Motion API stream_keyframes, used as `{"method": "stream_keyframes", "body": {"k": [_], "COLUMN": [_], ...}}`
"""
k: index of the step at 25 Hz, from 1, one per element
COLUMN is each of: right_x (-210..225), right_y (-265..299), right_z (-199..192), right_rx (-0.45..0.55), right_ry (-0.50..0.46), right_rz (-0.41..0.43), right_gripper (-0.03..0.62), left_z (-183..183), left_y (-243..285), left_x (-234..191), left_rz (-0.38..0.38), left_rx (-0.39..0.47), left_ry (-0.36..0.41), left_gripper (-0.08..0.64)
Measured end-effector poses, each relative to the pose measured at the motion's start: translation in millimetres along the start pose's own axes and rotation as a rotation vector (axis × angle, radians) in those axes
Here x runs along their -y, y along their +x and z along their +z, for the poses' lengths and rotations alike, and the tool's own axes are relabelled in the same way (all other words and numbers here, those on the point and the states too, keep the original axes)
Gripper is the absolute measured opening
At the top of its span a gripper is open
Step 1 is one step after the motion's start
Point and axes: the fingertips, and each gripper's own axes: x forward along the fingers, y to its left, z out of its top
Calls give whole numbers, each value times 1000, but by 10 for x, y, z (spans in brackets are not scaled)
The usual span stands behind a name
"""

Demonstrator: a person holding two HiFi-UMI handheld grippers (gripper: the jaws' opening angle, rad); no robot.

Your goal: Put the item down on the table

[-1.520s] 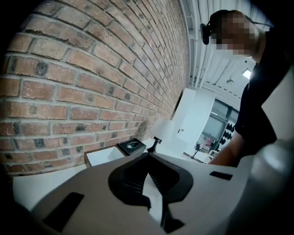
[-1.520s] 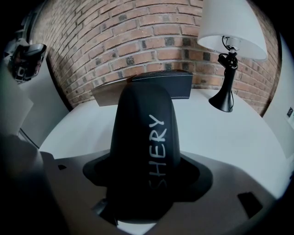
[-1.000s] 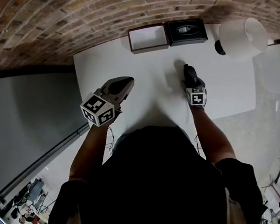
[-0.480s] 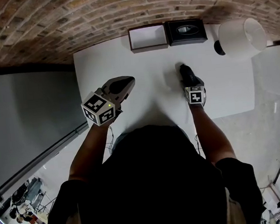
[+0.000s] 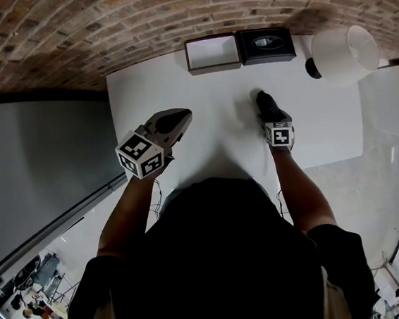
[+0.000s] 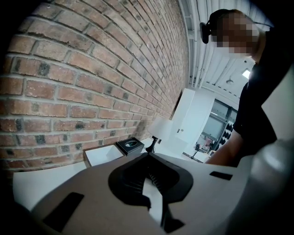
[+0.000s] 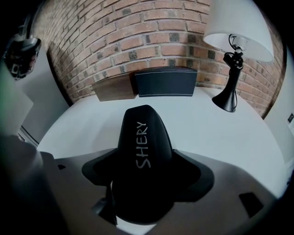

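Moved: the right gripper's (image 5: 269, 112) jaws have just been opening around the black SHERY glasses case (image 7: 143, 151); both hands are where they were.
Table (image 5: 178, 87): white, against the brick wall (image 5: 100, 24).
Lamp (image 5: 344, 53): white shade, at the table's far right corner.
Boxes: open brown box (image 5: 211, 53) and black tissue box (image 5: 265, 45), side by side at the wall.
Left gripper (image 6: 148, 183): over the table's left side, jaws met at the tips, empty.
Right gripper: jaws wide, with the case between them.
Case: on the table right of the middle, pointing toward the tissue box.
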Motion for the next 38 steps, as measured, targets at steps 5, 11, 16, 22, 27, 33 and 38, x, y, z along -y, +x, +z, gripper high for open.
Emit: {"method": "stream_keyframes", "body": {"k": [5,11,16,22,27,33,38], "right_x": [-20,-19,-7,-42,-57,-34,-57], "right_y": [-38,-158,-185,-294,-460,-638,-838], "right_z": [-45,-34,-75,-52,-12,41,197], "right_rx": [-16,0,2,39,57,82,136], "right_ry": [19,39,46,65,69,69,68], "right_rz": [7,-10,-18,-4,-6,-13,-3], "right_gripper": [376,379,380,385,396,394,393], "left_z": [6,-17,-23,17,64,129,202], "left_y": [-36,-55,-90,-134,-144,-140,-137], "left_x": [-1,56,99,162,246,275,325], "left_rz": [-1,-16,-20,-28,-45,-54,-72], "left_rx": [7,9,13,23,29,43,53], "left_ry": [-3,1,5,17,32,41,53], "left_gripper": [18,17,17,17,17,17,17]}}
